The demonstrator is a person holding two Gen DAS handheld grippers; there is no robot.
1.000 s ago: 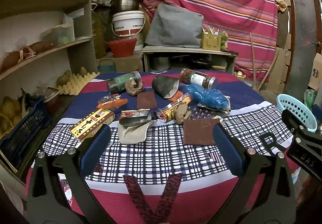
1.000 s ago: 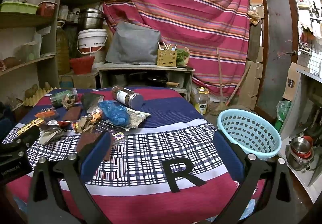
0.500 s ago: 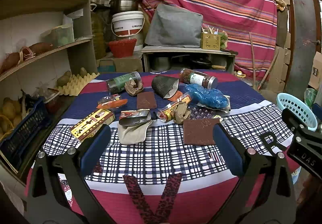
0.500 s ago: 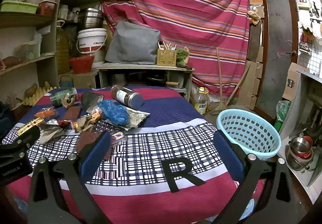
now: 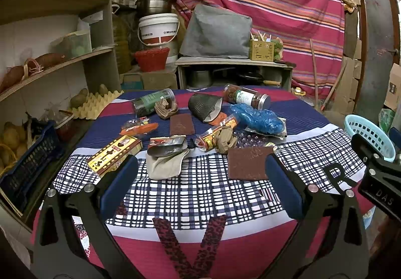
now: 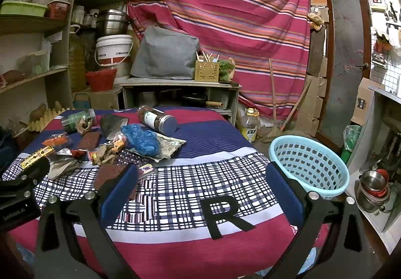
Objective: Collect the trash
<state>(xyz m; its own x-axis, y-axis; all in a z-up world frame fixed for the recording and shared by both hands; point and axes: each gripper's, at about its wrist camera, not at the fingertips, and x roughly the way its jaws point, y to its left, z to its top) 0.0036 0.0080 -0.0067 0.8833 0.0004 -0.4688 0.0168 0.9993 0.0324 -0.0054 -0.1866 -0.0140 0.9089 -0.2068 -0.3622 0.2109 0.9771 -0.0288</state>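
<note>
Trash lies scattered on the cloth-covered table point(image 5: 200, 193): a blue plastic bag point(image 5: 258, 118), two jars point(image 5: 246, 99) point(image 5: 153, 104), a brown pad point(image 5: 248, 162), a yellow box point(image 5: 114, 154), crumpled wrappers point(image 5: 165, 147) and a beige cloth point(image 5: 165, 166). A light blue basket point(image 6: 309, 164) stands at the table's right edge. My left gripper point(image 5: 200, 186) hovers open above the near checked cloth, nothing between its fingers. My right gripper point(image 6: 200, 191) is open too, over the letter R point(image 6: 225, 213), with the basket just beyond its right finger.
Shelves point(image 5: 50, 63) with tubs and potatoes line the left wall, with a dark blue crate point(image 5: 27, 166) below. A low bench point(image 5: 233, 63) with a grey cushion and a bucket point(image 5: 158, 30) stands behind the table. Metal bowls point(image 6: 373, 188) sit on the floor at right.
</note>
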